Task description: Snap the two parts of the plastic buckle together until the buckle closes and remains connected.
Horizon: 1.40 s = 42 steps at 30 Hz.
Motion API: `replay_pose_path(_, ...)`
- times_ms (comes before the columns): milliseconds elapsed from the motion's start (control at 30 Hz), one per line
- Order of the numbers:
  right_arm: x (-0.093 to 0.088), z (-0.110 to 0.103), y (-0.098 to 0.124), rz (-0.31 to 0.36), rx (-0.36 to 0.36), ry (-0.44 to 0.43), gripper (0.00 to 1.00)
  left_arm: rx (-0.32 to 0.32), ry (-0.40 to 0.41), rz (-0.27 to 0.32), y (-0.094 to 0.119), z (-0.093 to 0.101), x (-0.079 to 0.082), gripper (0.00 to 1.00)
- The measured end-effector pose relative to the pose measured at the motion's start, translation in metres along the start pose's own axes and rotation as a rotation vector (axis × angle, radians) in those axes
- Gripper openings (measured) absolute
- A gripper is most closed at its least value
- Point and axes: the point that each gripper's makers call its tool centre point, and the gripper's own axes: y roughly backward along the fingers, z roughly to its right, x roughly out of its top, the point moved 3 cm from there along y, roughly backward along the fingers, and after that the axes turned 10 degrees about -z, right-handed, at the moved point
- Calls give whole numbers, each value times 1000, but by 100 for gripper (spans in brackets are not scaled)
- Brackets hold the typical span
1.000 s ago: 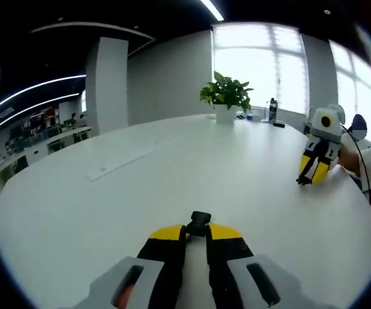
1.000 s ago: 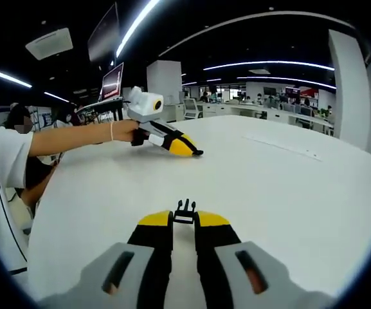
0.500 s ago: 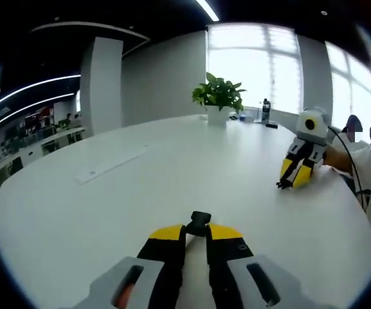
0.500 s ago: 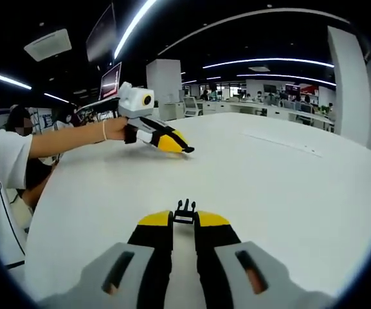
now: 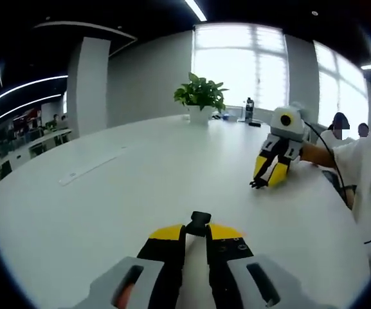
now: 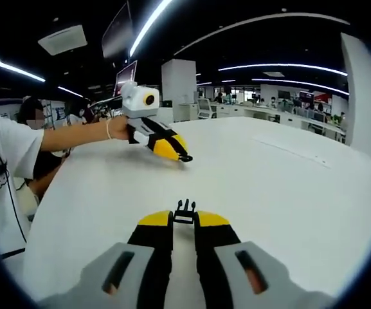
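Buckle halves held apart over the white table

Left gripper pinching the socket half, right gripper pinching the pronged half, well apart; misaligned prongs could jam, or twist a half loose.

Change over the preceding second: in the left gripper view, the right gripper now lies nearer this view's own jaws and closer to their line than before, though well off to their right, the prong-ended buckle part at its tips. In the right gripper view, the left gripper has likewise drawn closer, from far left of the jaws to a spot ahead of them and only slightly left, above the white table. The background in both views shifts sideways, which is camera motion with the hands.
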Motion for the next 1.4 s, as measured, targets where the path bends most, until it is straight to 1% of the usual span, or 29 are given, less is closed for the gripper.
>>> replay_pose_path(100,1,-2,-1,-8,13,38,12,-16,-1,8,2,7,1,12)
replay_pose_path(200,1,-1,-2,-13,16,44,12,-22,-13,2,3,13,0,12)
replay_pose_path(300,4,2,-2,3,14,44,12,-29,-27,-5,3,19,-2,12)
replay_pose_path(500,6,2,-4,5,32,72,12,-38,-43,-17,3,31,-7,12)
replay_pose_path(633,4,1,-5,-20,45,101,12,-42,-47,-20,4,37,-9,12)
replay_pose_path(733,4,0,-6,-26,57,109,12,-41,-50,-20,4,42,-10,12)
replay_pose_path(933,5,-5,-10,-24,112,132,12,-45,-61,-22,3,52,-10,12)
replay_pose_path(1000,5,-5,-12,-21,134,135,12,-60,-59,-11,3,58,-8,12)
replay_pose_path(1067,4,-6,-14,-22,154,140,12,-67,-62,-13,3,61,-8,12)
replay_pose_path(1167,2,-5,-17,-36,169,148,12,-63,-73,-24,2,64,-10,12)
replay_pose_path(1400,3,-8,-19,-30,215,141,12,-67,-75,-30,-1,68,-16,12)
